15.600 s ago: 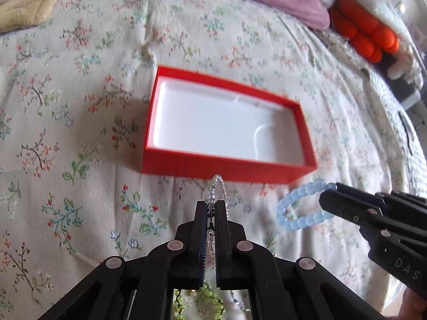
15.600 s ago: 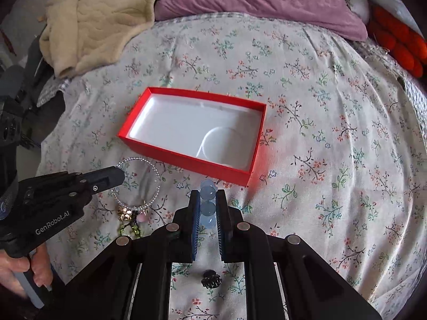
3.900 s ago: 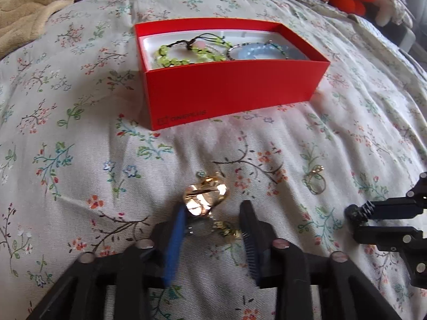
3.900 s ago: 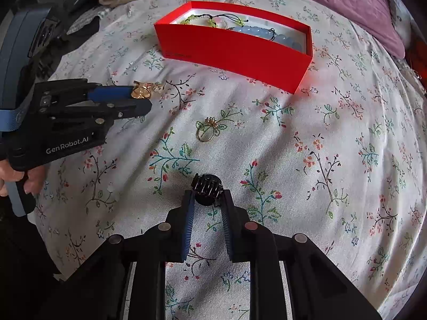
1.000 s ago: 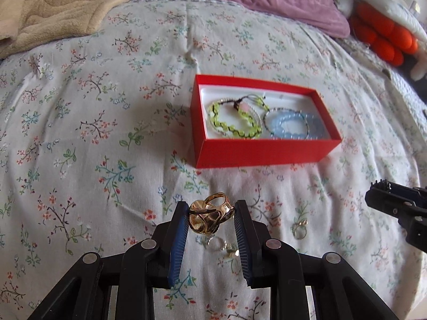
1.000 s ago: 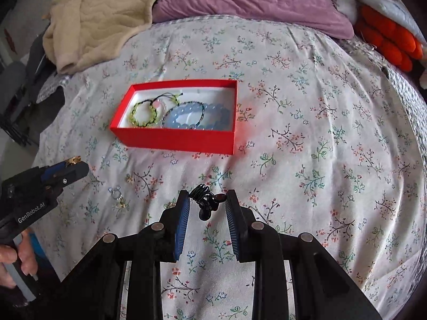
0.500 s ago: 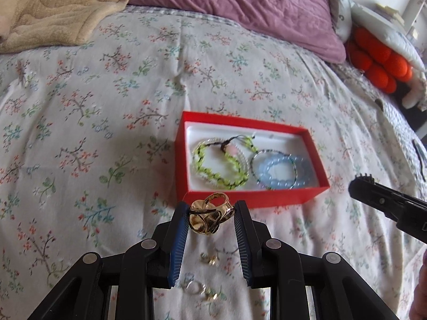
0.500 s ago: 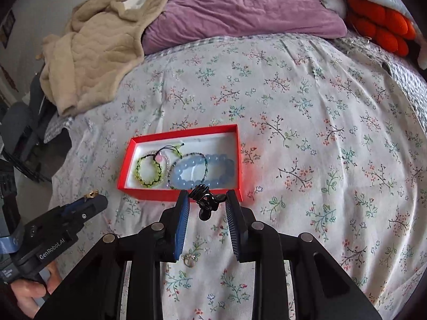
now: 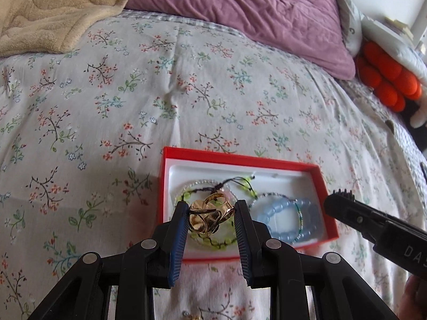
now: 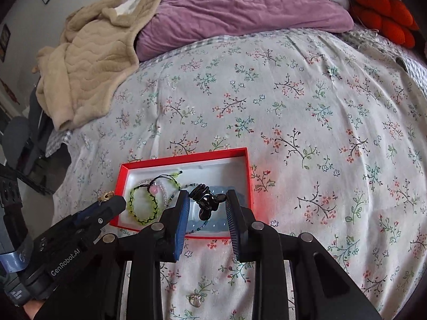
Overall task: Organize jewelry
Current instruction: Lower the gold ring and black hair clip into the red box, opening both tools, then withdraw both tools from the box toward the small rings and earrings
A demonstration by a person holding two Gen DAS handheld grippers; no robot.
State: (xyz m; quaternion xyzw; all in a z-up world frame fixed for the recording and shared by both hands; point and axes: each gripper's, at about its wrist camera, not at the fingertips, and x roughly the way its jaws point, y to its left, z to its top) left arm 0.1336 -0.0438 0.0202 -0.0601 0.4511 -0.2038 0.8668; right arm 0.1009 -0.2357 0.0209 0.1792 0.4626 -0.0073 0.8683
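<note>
Left gripper (image 9: pixel 210 217) angled down over the near-left part of the red box (image 9: pixel 241 160), jaws narrow, clamped on a gold ring cluster (image 9: pixel 209 217) held between the blue pads (image 9: pixel 177 237). In the right wrist view the same gripper comes in from the lower left, a hand (image 10: pixel 32 308) just showing at its base, gold bit at its tip beside the box's left wall.

Right gripper (image 10: pixel 207 205) also tilted down, over the near-right part of the box, jaws narrow, pinching a small black hair claw clip (image 10: pixel 205 200). In the left wrist view it enters from the right edge, tip just outside the box's right wall.

Near edge of the bed: a small ring (image 10: pixel 196 300) lies loose on the floral bedspread (image 9: pixel 186 93), below the right gripper, apart from the box.

Inside the box, on the white insert: green beaded bracelet (image 10: pixel 142 204) with black cord at the left end, pale blue bead bracelet (image 9: pixel 285 218) at the right end, thin beaded bangles around each.

Far side of the bed: beige blanket (image 10: pixel 90 61) at the far-left corner, purple pillow (image 10: pixel 240 8) along the far edge, orange plush (image 9: pixel 387 80) at the far right.
</note>
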